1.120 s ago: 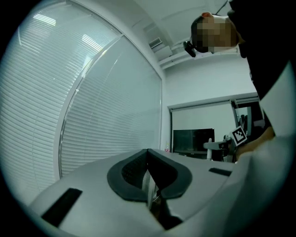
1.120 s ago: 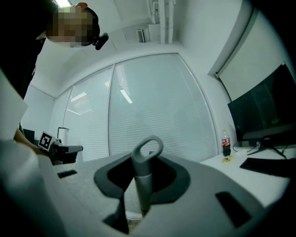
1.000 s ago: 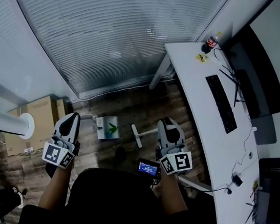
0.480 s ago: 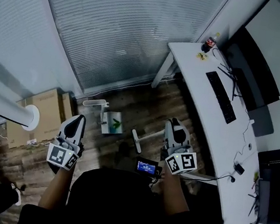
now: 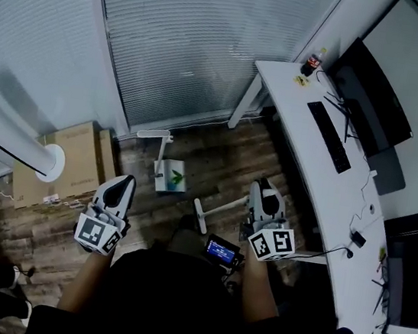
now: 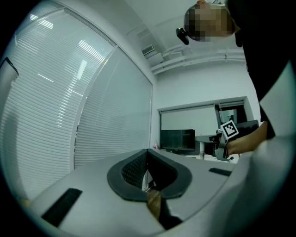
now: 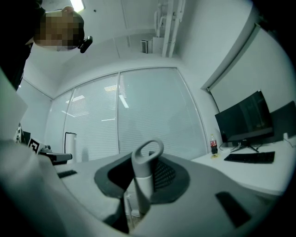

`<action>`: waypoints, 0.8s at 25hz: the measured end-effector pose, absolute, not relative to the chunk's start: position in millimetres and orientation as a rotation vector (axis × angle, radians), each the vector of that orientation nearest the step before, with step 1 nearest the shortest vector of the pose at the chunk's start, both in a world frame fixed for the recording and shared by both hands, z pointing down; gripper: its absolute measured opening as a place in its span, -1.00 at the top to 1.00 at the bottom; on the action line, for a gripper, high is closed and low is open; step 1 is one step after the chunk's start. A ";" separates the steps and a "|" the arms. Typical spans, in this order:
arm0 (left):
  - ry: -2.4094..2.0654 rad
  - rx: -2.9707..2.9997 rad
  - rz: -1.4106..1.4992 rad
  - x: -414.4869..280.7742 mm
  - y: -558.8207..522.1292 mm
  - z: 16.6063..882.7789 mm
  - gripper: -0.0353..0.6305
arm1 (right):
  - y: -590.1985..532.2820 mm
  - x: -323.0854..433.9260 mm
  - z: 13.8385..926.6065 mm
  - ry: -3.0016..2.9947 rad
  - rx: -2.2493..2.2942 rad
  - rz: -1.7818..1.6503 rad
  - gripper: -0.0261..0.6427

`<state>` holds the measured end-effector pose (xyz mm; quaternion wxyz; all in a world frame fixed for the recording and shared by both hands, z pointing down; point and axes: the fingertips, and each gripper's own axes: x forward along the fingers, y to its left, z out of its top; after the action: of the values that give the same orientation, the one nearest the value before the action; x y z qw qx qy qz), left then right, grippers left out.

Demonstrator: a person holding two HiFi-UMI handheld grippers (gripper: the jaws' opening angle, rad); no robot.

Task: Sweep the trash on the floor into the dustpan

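Left gripper (image 5: 120, 187) held level ahead of the torso, jaws pressed together, right gripper (image 5: 265, 193) level and well apart from it, jaws clamped on a grey looped handle (image 7: 146, 172), both forearms extended forward.

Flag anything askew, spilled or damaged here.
Nothing stands out. The dustpan stands on the floor, the right gripper is shut on the broom, and the bottle on the desk is upright.

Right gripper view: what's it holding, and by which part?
The right gripper is shut on a white long handle, probably the broom's, gripping it near the top, just below its grey hanging loop.
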<state>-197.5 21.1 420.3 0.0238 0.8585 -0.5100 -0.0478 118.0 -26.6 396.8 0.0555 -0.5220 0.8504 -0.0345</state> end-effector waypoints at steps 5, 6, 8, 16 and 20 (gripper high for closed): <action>-1.567 2.660 -0.127 -183.3 32.4 426.0 0.91 | -7.4 116.8 399.7 2.612 -1.527 -0.141 0.67; -1.569 2.660 -0.117 -180.3 33.1 426.9 0.91 | -5.7 117.6 402.1 2.616 -1.517 -0.152 0.67; -1.580 2.647 -0.099 -174.8 34.5 429.6 0.91 | -2.9 120.0 407.3 2.621 -1.503 -0.171 0.67; -1.680 2.499 -0.113 -170.2 37.5 446.6 0.91 | 4.9 131.4 414.1 2.669 -1.440 -0.210 0.67; -1.713 2.491 -0.084 -160.9 48.2 450.4 0.91 | 12.4 135.1 424.3 2.716 -1.408 -0.200 0.67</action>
<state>-160.9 48.2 450.4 0.0587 0.8222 -0.5655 -0.0279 135.1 12.4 424.3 0.0378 -0.4589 0.8853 -0.0652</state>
